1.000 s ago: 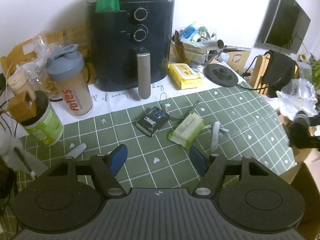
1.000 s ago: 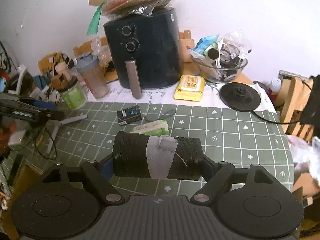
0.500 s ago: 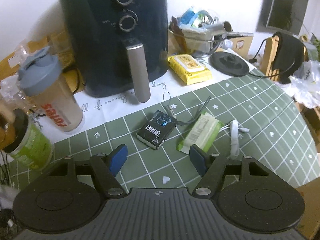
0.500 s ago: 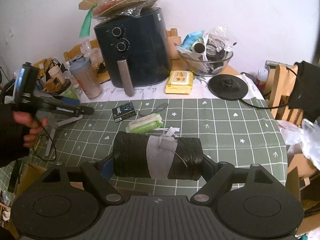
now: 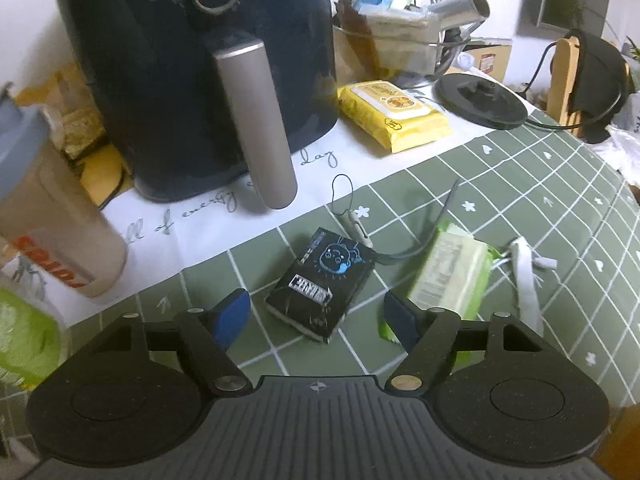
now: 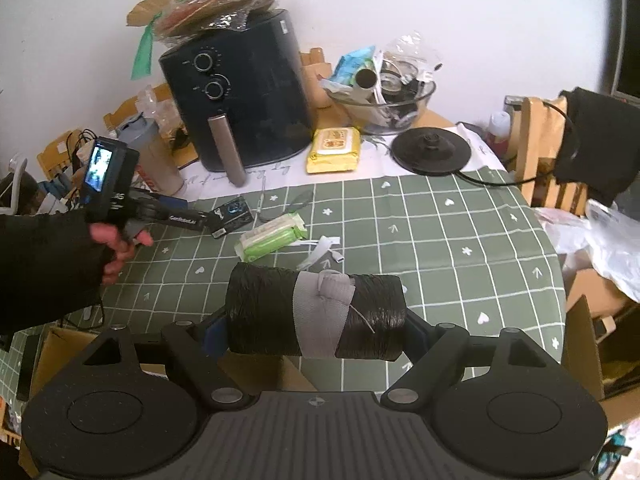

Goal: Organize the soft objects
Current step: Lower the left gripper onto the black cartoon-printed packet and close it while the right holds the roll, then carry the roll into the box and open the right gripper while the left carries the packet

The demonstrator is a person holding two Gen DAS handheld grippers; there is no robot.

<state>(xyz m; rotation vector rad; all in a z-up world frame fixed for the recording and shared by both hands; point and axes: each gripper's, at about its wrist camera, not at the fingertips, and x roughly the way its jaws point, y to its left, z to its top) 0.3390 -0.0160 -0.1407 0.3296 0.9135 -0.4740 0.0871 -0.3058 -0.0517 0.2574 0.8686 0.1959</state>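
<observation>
Two sets of tongs here, both over the bench point(image 6: 460, 216) with the green checked cloth. The right tongs point(image 6: 316, 320) are pinching a black roll point(image 6: 264, 308) with a grey band round its middle, lying crosswise with a blue pad pressed on each end, held up off the bench on the near side of the black packet. The left tongs point(image 5: 316, 316) are spread with nothing gripped, and their jaws have just been opening wider. The black packet point(image 5: 320, 284) with the blue cartoon face lies flat on the cloth right between and just ahead of the two blue pads, not touching either. A green wipes pack point(image 5: 452, 276) sits just right of the black packet, partly behind the right-hand pad. Behind the black packet stands the dark air fryer point(image 5: 192, 72), with a yellow wipes pack point(image 5: 392, 116) further right.
</observation>
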